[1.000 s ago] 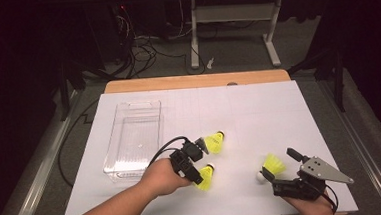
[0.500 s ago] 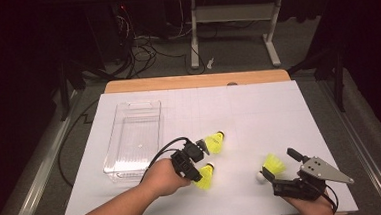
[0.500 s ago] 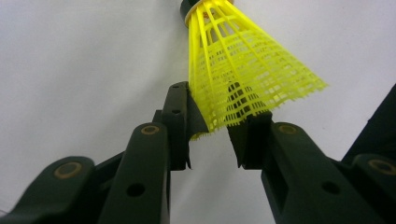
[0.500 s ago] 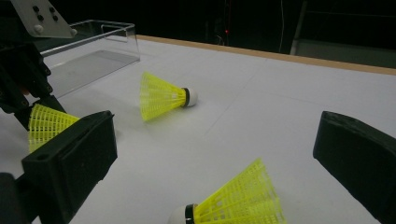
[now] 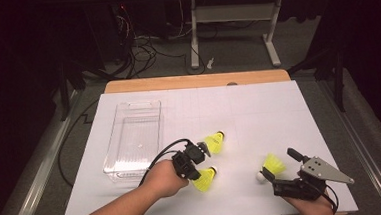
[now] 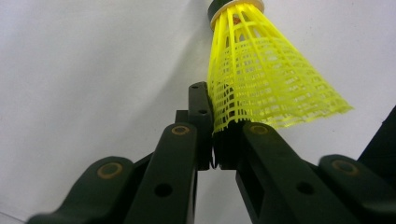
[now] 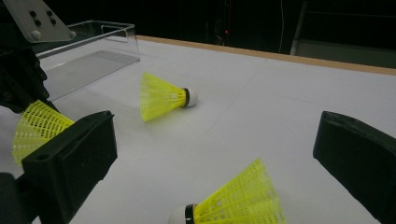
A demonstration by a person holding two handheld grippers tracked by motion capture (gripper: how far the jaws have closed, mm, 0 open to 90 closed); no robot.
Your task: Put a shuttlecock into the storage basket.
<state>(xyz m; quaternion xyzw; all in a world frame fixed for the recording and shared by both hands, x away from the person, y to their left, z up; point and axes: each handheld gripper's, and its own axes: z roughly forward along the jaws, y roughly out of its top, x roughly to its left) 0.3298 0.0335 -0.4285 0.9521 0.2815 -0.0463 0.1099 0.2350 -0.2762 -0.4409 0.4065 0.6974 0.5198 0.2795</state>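
The left hand-held gripper [image 6: 215, 140] has just been closing and now pinches a yellow shuttlecock's [image 6: 266, 79] skirt edge — likely for the clear bin [image 5: 133, 141]; the right hand-held gripper [image 7: 210, 158] stands wide.

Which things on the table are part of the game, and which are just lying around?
Part of the job:
- near shuttlecock, its skirt pinched in the left gripper, whose jaws have just closed
- middle shuttlecock
- right shuttlecock, between the open right gripper jaws
- clear bin, probably where they go

Just lying about:
- cables on the floor
- desk legs behind
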